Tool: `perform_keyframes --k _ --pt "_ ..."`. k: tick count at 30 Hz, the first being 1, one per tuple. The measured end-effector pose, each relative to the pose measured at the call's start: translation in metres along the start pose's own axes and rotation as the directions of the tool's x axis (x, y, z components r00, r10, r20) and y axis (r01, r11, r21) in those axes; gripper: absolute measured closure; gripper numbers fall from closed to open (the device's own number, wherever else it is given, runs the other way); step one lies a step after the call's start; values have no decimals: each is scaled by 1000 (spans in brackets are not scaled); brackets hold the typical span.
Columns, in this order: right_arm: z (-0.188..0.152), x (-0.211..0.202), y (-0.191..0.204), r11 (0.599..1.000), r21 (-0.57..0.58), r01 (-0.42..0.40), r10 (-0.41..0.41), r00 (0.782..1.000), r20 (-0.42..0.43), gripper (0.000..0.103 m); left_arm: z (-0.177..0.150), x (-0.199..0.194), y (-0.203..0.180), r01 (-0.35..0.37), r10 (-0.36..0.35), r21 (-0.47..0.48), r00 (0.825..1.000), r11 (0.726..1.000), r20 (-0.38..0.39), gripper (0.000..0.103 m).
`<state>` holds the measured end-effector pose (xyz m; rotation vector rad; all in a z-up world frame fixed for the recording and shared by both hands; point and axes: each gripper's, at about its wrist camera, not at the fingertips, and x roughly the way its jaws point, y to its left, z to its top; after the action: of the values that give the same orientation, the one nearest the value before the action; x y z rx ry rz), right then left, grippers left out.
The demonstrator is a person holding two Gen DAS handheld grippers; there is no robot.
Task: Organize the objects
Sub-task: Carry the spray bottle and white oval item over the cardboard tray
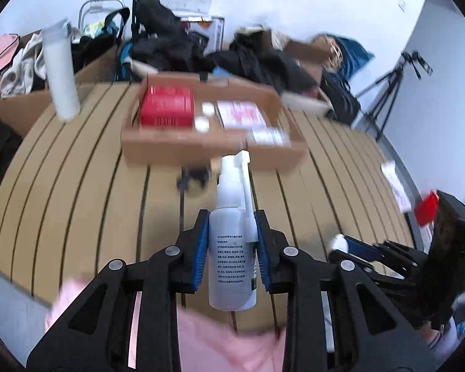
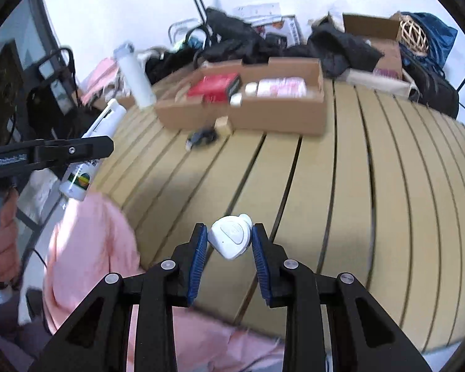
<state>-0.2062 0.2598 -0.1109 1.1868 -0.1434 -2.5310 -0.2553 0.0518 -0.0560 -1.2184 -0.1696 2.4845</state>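
- With both loads lifted clear of the slatted desk (image 2: 341, 186), I hold one item in each tool, presumably so both go to the cardboard box (image 1: 201, 147) in one pass.
- My left gripper (image 1: 232, 248) pinches the white spray bottle (image 1: 232, 248) across its body, nozzle pointing away toward the box.
- My right gripper (image 2: 229, 241) pinches a small white rounded case (image 2: 231, 240) by its sides.
- Near the desk's far edge, the box already contains a red package (image 1: 167, 107) and a pink-printed package (image 1: 241, 114).
- Only the right wrist view shows the bottle's coloured label and a small tan block (image 2: 223, 125) touching the box front.
- Only the left view shows the bottle's printed text panel.
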Motion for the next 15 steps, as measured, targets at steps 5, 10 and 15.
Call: perform_keyframes --k 5,10,15 --pt "75 15 -23 999 -30 33 -32 998 57 71 78 53 11 53 -54 -36 998 998 -32 79" --pt "151 78 -60 998 3 61 -61 998 5 71 131 143 12 30 -37 -47 988 998 -152 79" --pt "194 141 -88 990 31 138 -135 988 -74 71 141 211 13 -4 -12 -68 974 998 -227 79"
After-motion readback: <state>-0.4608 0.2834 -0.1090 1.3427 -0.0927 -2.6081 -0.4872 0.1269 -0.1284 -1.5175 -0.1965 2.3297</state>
